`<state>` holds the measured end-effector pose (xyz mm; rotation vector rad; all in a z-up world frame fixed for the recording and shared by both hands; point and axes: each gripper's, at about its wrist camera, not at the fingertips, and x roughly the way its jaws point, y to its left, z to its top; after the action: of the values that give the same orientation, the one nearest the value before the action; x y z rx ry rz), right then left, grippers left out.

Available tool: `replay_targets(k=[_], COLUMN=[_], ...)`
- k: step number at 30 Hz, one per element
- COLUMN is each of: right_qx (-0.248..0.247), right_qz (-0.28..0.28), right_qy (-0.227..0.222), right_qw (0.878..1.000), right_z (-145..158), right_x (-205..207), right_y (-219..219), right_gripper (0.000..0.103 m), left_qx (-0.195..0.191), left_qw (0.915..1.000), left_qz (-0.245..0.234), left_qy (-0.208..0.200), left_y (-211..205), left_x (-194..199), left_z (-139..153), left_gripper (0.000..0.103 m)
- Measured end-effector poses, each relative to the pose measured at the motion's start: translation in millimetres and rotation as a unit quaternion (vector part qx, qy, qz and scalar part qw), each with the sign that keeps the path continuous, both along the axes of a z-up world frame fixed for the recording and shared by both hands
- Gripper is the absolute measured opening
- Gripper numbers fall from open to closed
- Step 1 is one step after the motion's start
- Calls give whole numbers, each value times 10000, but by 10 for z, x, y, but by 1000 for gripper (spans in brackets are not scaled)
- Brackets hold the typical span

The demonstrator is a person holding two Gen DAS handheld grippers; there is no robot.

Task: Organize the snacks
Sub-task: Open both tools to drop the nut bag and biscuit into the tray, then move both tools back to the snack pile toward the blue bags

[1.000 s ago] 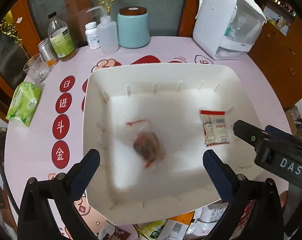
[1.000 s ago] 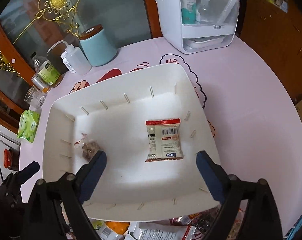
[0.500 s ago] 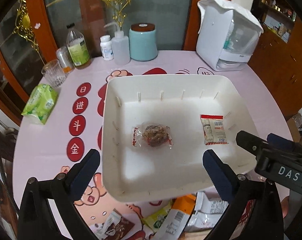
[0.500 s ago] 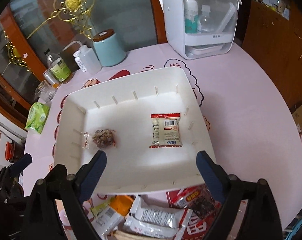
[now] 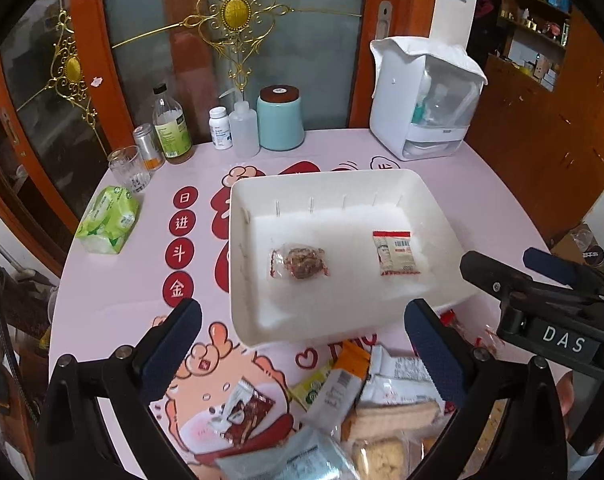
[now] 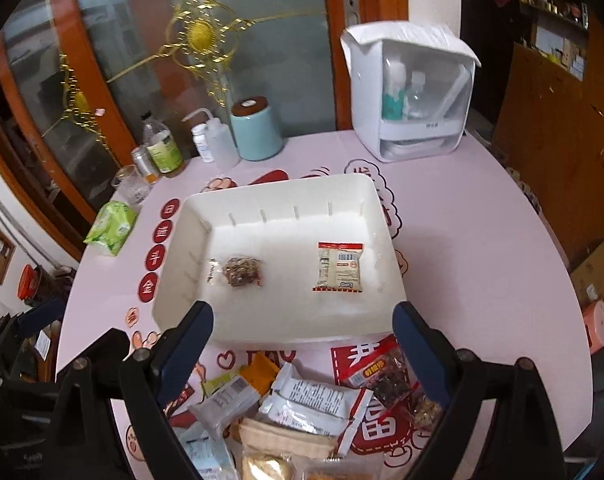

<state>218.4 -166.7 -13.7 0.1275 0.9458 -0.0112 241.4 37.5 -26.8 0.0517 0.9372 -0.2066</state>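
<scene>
Beyond left gripper (image 5: 302,340): brown snack (image 5: 303,266).

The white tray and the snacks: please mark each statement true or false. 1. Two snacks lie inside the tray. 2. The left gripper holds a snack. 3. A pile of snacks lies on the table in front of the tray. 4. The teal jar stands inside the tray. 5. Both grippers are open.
1. True: the clear-wrapped brown snack and the red-edged packet lie apart in the white tray.
2. False: the left gripper is open and holds nothing.
3. True: the pile of snacks lies on the table, near the grippers.
4. False: the teal jar stands on the table behind the tray.
5. True: the right gripper is open as well.
</scene>
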Motion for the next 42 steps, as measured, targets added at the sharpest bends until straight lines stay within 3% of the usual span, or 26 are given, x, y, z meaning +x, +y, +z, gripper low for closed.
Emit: replay_targets(k=[12,18,22,24,28,35,42], right_qx=[-413,-672,-620,-571,-380,-333,-354], right_qz=[571,803,910,952,1203,2121,2565], right_qy=[-453,-504,-428,-332,-82,362,815], right_qw=[9965,9932,9930,9933,9920,9760,9625], right_z=[279,210,52,-47,-333,-906,-1380], right_x=[-715,-1104,-1317,-1404,-1566,-1936,-2082], right_y=[188,290,315,324,369,671,906], right_gripper=[92,92,90,88,80,69,63], left_qx=[-100,-114,7,110,305,54,-76], left_qw=[9999,9997,9992,9985,9971,9940,9789], left_qz=[52,-118,-284,-455,-665,-1034,-1746], left_qy=[-69,-179,-284,-286,-203,362,1056], left_y=[232,343,419,443,492,662,706], left_x=[-594,-1006,-1280,-1399,-1569,-1702,-1801], left_z=[228,253,205,152,17,-412,-1011], left_gripper=[100,100,99,92,92,92,92])
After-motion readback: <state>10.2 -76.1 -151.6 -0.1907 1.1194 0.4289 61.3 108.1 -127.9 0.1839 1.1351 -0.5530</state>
